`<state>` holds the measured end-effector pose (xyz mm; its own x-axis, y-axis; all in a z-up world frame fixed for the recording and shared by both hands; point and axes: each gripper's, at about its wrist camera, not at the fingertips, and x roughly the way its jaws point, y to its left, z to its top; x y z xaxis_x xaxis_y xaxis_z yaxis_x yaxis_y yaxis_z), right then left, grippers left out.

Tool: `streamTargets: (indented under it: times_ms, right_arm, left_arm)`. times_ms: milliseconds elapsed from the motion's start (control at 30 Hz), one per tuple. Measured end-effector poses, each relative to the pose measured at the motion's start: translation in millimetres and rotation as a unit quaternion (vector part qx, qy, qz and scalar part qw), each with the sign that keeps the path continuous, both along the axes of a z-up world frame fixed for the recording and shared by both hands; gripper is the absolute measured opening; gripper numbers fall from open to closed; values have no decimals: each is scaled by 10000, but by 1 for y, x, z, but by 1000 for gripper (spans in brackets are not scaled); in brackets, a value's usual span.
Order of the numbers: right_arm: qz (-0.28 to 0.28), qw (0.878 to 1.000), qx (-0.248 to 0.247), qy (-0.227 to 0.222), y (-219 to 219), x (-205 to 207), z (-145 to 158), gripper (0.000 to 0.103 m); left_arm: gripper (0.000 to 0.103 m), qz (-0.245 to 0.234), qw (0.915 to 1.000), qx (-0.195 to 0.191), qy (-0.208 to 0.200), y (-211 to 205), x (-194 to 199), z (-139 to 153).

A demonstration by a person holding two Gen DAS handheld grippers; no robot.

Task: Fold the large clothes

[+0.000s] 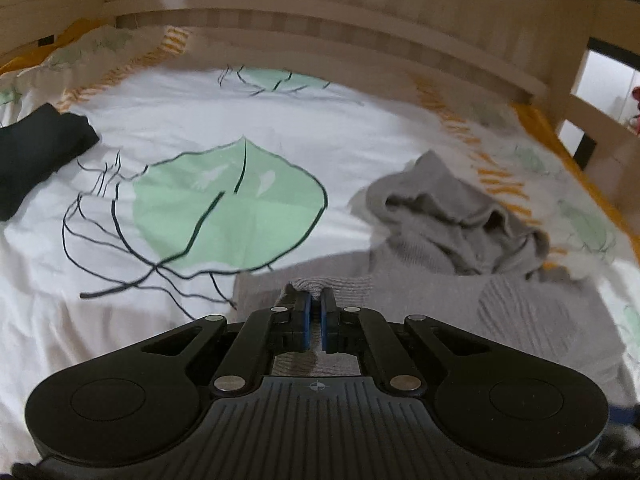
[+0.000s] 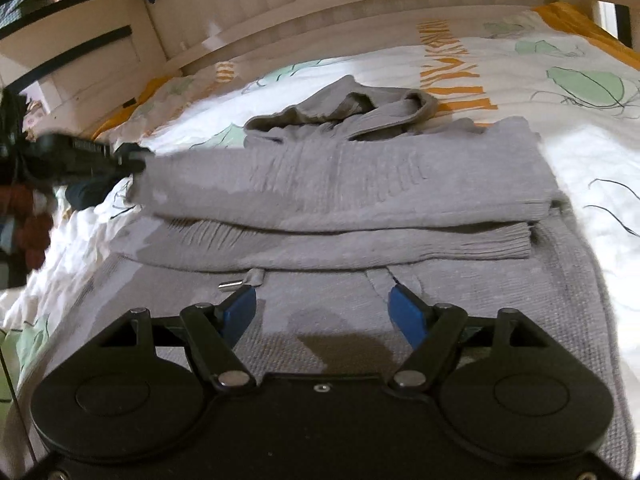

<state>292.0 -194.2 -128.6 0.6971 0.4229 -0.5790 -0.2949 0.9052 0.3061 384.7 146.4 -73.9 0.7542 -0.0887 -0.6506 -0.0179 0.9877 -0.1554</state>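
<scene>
A grey knit hooded sweater lies on the bed, sleeves folded across its chest and the hood crumpled at the far end. My left gripper is shut on the cuff of one sleeve. In the right wrist view the left gripper holds that sleeve end out to the left, just above the sheet. My right gripper hovers open over the sweater's lower front with only flat knit between its blue pads. A small metal zipper pull lies beside its left finger.
The white bed cover carries green leaf prints. A folded black garment sits at the left. A slatted wooden bed rail runs along the far side, with a wooden post at the right.
</scene>
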Motion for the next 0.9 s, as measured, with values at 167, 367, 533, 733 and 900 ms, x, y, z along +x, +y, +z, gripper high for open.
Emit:
streamTargets:
  times_ms: [167, 367, 533, 733, 900]
  right_arm:
    - [-435, 9988, 69, -213, -19, 7, 11, 77]
    - [-1087, 9912, 750, -51, -67, 34, 3, 77]
    - [-1968, 9746, 1067, -80, -105, 34, -6, 77]
    - [-1767, 9775, 1121, -259, -98, 18, 8, 77]
    - [-1415, 9812, 1308, 102, -80, 30, 0, 77]
  left_arm:
    - [5, 28, 9999, 46, 112, 1, 3, -11]
    - [9, 14, 9990, 215, 398, 0, 13, -33]
    - [11, 29, 9987, 336, 371, -3, 14, -45]
    - [14, 88, 9994, 301, 113, -2, 10, -53]
    - [15, 157, 9996, 252, -42, -1, 7, -56]
